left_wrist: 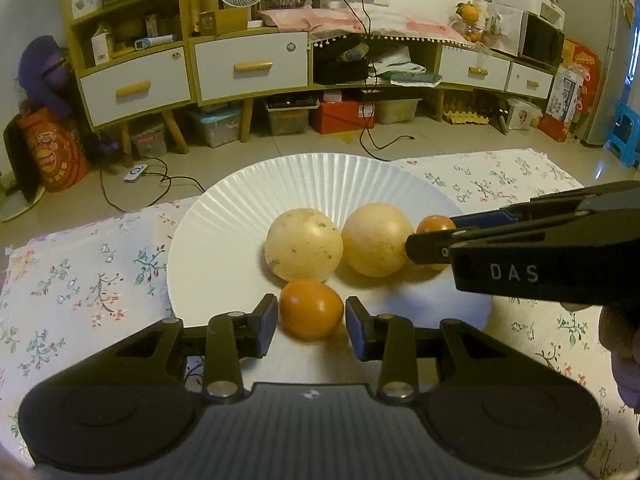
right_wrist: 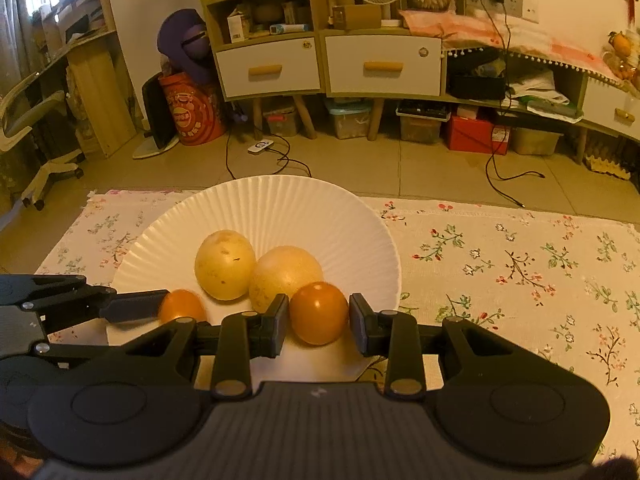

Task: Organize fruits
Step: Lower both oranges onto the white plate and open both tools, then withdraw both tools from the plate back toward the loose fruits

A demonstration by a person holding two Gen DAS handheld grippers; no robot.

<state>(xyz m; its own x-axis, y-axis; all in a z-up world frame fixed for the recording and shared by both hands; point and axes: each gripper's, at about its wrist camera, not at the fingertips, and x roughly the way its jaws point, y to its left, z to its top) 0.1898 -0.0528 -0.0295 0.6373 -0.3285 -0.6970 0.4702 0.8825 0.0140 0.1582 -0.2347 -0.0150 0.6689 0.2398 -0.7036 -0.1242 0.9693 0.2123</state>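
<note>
Left wrist view: the left gripper point(left_wrist: 311, 317) straddles an orange fruit point(left_wrist: 311, 309) at the near edge of a white paper plate point(left_wrist: 224, 240). Its jaws stand slightly apart from the fruit, with a thin gap visible on each side; nothing is clamped. The fruit rests on the plate surface. Behind it sit two pale yellow round fruits, the left one point(left_wrist: 304, 250) and the right one point(left_wrist: 378, 240), touching or nearly touching each other.

The right gripper point(left_wrist: 430, 240) enters from the right side, its jaws around a second orange fruit point(left_wrist: 434, 225) just beside the right-hand pale fruit.

Right wrist view: the right gripper point(right_wrist: 319, 316) brackets the second orange fruit point(right_wrist: 319, 312) at the plate's point(right_wrist: 280, 208) near right edge. A narrow gap shows at each pad, so the jaws are narrowly open and not pressing. The left gripper point(right_wrist: 154, 306) reaches in from the left, by the first orange fruit point(right_wrist: 182, 306).

The plate lies on a floral cloth point(right_wrist: 520, 272) covering the tabletop.
</note>
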